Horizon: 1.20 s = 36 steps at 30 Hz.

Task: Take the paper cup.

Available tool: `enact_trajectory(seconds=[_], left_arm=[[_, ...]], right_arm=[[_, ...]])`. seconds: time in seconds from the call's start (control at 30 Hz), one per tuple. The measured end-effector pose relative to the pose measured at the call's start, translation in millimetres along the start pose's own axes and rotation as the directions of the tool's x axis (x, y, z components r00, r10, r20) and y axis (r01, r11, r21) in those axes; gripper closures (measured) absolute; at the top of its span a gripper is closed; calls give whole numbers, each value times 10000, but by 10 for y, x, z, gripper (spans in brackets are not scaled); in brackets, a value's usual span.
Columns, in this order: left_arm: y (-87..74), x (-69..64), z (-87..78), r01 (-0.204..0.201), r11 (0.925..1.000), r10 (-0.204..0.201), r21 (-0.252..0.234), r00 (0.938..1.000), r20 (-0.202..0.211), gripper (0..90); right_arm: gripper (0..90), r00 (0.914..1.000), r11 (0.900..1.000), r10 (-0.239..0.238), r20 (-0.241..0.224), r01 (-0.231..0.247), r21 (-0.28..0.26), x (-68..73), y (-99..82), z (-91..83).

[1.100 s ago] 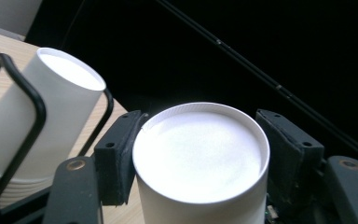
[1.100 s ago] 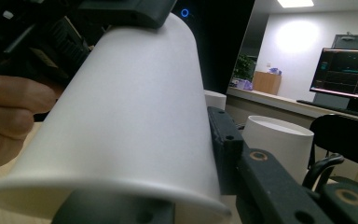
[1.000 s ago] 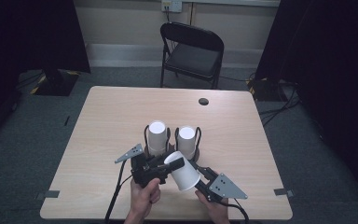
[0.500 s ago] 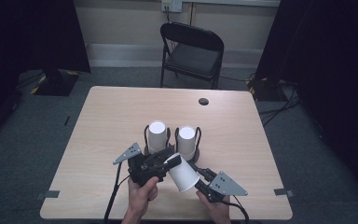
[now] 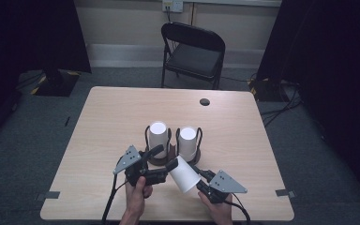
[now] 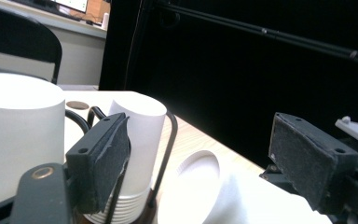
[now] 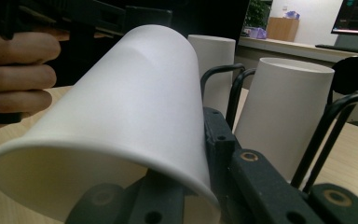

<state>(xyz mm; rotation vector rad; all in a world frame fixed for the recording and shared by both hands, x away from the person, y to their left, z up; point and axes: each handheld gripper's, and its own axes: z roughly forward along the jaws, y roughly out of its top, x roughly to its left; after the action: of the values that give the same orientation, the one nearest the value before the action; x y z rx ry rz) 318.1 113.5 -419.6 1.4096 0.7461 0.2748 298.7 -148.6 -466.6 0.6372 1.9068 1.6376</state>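
Two stacks of white cups (image 5: pixel 158 138) stand in a wire holder (image 5: pixel 170 140) mid-table, seen from above. Near the front edge, the right gripper (image 5: pixel 198 176) clamps a tilted paper cup (image 5: pixel 183 174). The left gripper (image 5: pixel 161 158) has just spread its jaws. Its own view shows the cup's base (image 6: pixel 200 184) lying free between them. The right gripper view has the cup's wall (image 7: pixel 135 121) pinched.

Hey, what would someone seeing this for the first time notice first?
Probably the white paper cup lying tilted near the table's front edge, clamped in the right tongs. The left tongs, just opened, sit at its closed end without gripping. Just behind stand two stacks of upside-down white cups in a black wire holder.
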Motion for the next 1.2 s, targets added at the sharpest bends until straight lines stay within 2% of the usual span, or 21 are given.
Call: enact_trajectory(seconds=[0.13, 0.17, 0.23, 0.27, 0.3, 0.4, 0.43, 0.47, 0.53, 0.57, 0.67, 0.77, 0.9, 0.97, 1.0, 1.03, 1.07, 1.1, 1.13, 1.17, 1.2], left_arm=[[10, 4, -18, -260, 9997, 260, 9, 9993, -278, 209], [9, 1, -24, -513, 9986, 520, 143, 9970, -569, 210], [4, -1, -30, -673, 9977, 679, 113, 9955, -665, 207], [0, -13, -42, -886, 9957, 912, 268, 9888, -1179, 198], [-4, -17, -47, -1159, 9928, 1192, 311, 9827, -1420, 195], [-16, -32, -55, -1533, 9875, 1575, 371, 9724, -1719, 187], [-16, -32, -55, -1533, 9875, 1575, 371, 9724, -1719, 179], [-23, -30, -62, -1658, 9841, 1742, 631, 9705, -1665, 175], [-28, -33, -68, -1756, 9820, 1848, 690, 9690, -1637, 172], [-32, -31, -79, -1911, 9779, 2027, 849, 9660, -1605, 171], [-34, -16, -87, -1960, 9752, 2100, 1032, 9662, -1496, 174], [-61, 31, -89, -1592, 9782, 1753, 1336, 9773, -1190, 170], [-116, 60, -103, -1757, 9724, 1958, 1534, 9723, -1276, 159], [-130, 55, -102, -2069, 9619, 2308, 1786, 9649, -1252, 159], [-136, 49, -96, -2126, 9593, 2372, 1859, 9638, -1217, 160], [-140, 44, -89, -2284, 9531, 2529, 1983, 9614, -1081, 160], [-146, 31, -62, -2595, 9385, 2803, 2278, 9578, -639, 173], [-146, 31, -62, -2595, 9385, 2803, 2278, 9578, -639, 188], [-152, 11, -28, -2835, 9260, 3027, 2492, 9522, -417, 192], [-154, 0, -12, -2926, 9215, 3117, 2552, 9494, -370, 192], [-154, 0, -12, -2926, 9215, 3117, 2552, 9494, -370, 192]], right_arm=[[862, 9999, 9997, -17, 121, 14, 249, -16, -7, -12], [865, 9998, 9992, 54, 208, -61, 383, -29, -14, -20], [866, 9994, 9986, 44, 347, -62, 531, -43, -20, -25], [867, 9993, 9984, 68, 363, -89, 564, -47, -21, -28], [867, 9993, 9981, 116, 364, -138, 607, -49, -20, -32], [869, 9991, 9971, 138, 399, -167, 741, -66, -18, -31], [869, 9991, 9971, 138, 399, -167, 741, -66, -18, -31], [870, 9990, 9934, 175, 406, -220, 1123, -73, -17, -27], [871, 9990, 9901, 175, 418, -232, 1388, -84, -18, -24], [872, 9989, 9882, 306, 366, -358, 1491, -92, -16, -29], [871, 9980, 9847, 522, 360, -575, 1648, -116, -7, -43], [871, 9974, 9854, 649, 326, -692, 1553, -139, 6, -71], [873, 9960, 9813, 853, 273, -887, 1709, -169, 15, -87], [873, 9955, 9732, 884, 343, -937, 2100, -191, 15, -85], [873, 9956, 9717, 866, 354, -923, 2176, -195, 18, -85], [873, 9956, 9717, 866, 354, -923, 2176, -195, 18, -85], [873, 9952, 9678, 926, 314, -973, 2323, -200, 36, -90], [873, 9952, 9678, 926, 314, -973, 2323, -200, 36, -90], [874, 9945, 9637, 995, 338, -1048, 2457, -210, 54, -93], [874, 9942, 9614, 1015, 367, -1075, 2532, -218, 62, -93], [874, 9942, 9614, 1015, 367, -1075, 2532, -218, 62, -93]])
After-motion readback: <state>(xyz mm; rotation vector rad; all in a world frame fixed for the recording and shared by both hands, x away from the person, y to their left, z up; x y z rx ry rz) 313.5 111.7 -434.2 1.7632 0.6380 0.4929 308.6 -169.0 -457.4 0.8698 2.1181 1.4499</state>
